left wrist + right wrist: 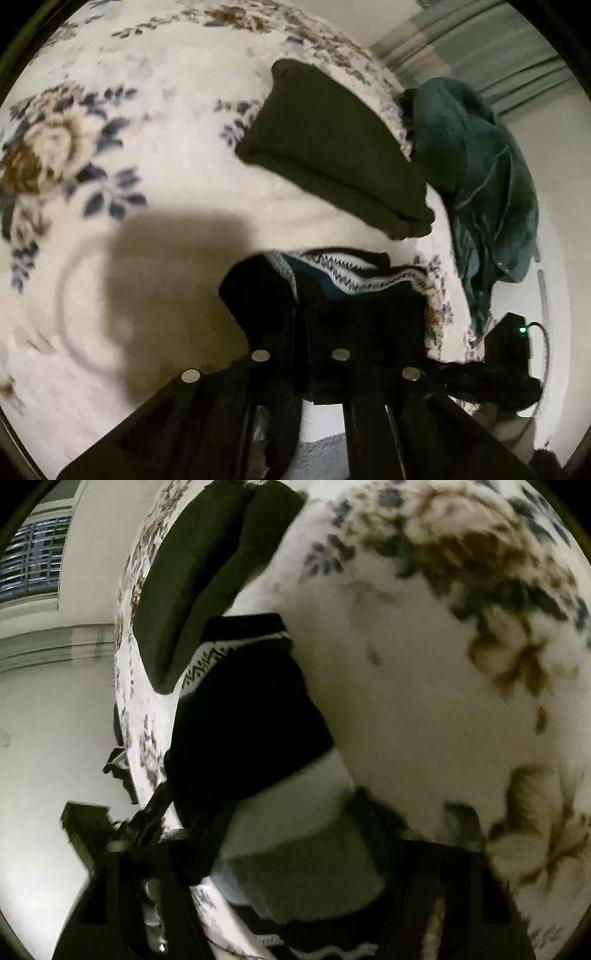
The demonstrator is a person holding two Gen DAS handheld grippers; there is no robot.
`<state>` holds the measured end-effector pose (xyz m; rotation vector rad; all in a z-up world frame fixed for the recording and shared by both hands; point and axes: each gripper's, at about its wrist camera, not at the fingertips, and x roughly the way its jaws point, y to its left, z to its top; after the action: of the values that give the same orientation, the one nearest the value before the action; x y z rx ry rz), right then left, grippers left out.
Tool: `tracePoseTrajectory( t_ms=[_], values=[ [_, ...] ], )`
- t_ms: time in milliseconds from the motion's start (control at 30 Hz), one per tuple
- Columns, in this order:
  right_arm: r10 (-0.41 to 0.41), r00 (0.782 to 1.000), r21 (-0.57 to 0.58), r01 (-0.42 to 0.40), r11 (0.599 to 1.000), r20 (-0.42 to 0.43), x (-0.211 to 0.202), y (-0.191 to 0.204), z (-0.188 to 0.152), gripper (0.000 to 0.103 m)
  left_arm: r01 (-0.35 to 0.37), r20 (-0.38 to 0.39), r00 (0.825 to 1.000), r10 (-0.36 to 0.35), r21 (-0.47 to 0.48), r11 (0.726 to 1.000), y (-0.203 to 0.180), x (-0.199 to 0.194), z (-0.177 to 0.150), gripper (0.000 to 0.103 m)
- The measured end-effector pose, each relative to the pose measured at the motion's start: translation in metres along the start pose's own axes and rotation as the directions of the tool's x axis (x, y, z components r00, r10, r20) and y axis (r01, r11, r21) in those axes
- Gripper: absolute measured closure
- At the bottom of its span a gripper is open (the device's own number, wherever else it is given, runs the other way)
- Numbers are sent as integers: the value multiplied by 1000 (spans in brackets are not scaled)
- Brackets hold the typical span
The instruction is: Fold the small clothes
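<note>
The garment [354, 273], dark with a white zigzag band, lies bunched on the floral blanket [166, 155] right at the tips of the left gripper [325, 295]. From the left wrist view its fingers look drawn together with cloth between or just under them, but everything there is black on black, so I cannot tell whether they are clamped on it. In the right wrist view the same garment [243, 716] spreads ahead of the right gripper [295, 849], whose fingers stand apart with pale blanket and a grey fold showing in the gap, holding nothing. A folded dark piece [332, 155] rests just beyond the garment, and a teal cloth [484, 177] hangs off the blanket's far edge. The garment looks light, soft and limp: it will sag and crumple when lifted, and the plush blanket will likely drag on it. The firmer patterned band or a hem corner seems the best place to pinch, taking one layer only, one gripper at each corner so the cloth can be drawn flat.
</note>
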<state>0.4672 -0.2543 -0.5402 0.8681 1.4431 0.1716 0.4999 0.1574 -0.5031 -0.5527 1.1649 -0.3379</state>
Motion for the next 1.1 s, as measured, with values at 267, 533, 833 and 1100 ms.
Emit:
tracePoseTrajectory(
  t_ms=[267, 533, 833, 1100],
  values=[
    [-205, 978, -101, 207, 973, 30, -1, 4, -2, 85, 21, -64, 997, -32, -160, 987, 50, 27, 40, 98],
    [-85, 994, -75, 91, 993, 75, -11, 19, 39, 33, 148, -68, 983, -173, -273, 951, 37, 58, 19, 46],
    [-66, 981, -154, 95, 984, 182, -7, 45, 74, 97, 74, 15, 997, -73, -88, 993, 2, 50, 37, 95],
    [-221, 971, -181, 235, 955, 95, 18, 39, 91, 79, 58, -91, 994, -67, -97, 994, 16, 60, 43, 75]
  ],
)
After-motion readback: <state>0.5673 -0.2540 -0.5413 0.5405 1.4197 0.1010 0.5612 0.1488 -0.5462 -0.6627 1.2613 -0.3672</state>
